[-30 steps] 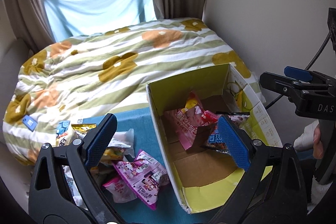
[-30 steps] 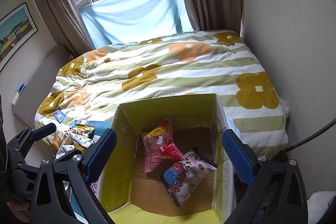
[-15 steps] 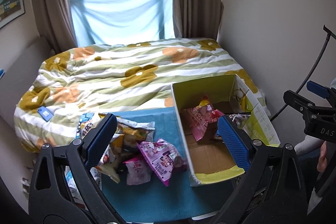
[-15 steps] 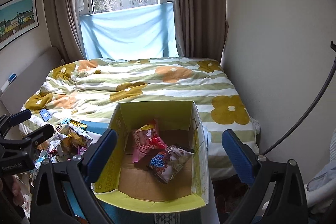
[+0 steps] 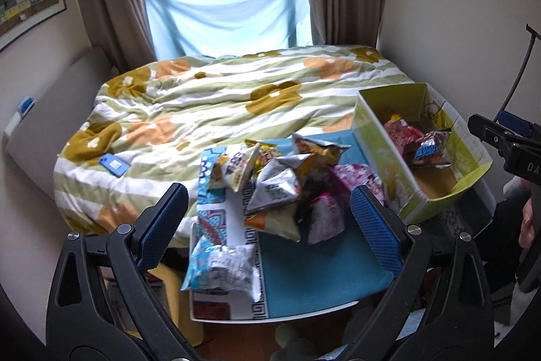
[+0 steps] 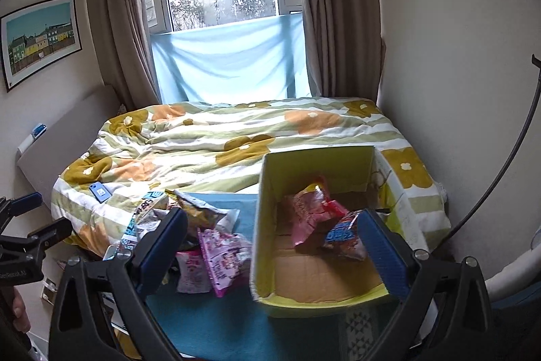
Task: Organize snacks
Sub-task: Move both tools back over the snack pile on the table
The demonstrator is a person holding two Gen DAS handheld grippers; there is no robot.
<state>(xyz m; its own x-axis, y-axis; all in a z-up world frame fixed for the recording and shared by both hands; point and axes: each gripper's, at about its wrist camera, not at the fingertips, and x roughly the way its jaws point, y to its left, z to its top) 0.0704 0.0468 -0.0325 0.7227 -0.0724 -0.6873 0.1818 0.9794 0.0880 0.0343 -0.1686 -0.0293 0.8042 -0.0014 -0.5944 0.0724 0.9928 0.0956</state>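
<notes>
The fingers (image 5: 162, 222) of the left gripper (image 5: 268, 220) stand wide apart with nothing between them, their blue ribbed pads bare; the right gripper (image 6: 274, 251) likewise shows its fingers (image 6: 383, 254) spread and empty. Both sit above the near edge of a small tabletop (image 5: 321, 279) covered in plain teal fabric with a patterned border along its left edge. A loose heap of snack packets (image 5: 284, 181) occupies the middle of the tabletop: crinkled foil and plastic pouches in silver, yellow and pink, overlapping so that their number and printing cannot be made out. One blue and silver packet (image 5: 219, 271) lies apart at the near left corner, overhanging the edge. An open cardboard box (image 6: 263, 225) with yellow-green outer faces and a plain brown floor stands at the right edge of the tabletop; inside it lie a pink-red packet (image 6: 311, 212) and a blue-red packet (image 6: 345, 237), the latter partly hidden behind the right finger in the right wrist view. The tabletop's near edge is cut off by the gripper bodies, and what lies beneath it is dim and unclear. Behind the far edge is a bed (image 6: 236, 137) with a rumpled striped floral duvet, on which a small blue card (image 6: 99, 190) rests.
</notes>
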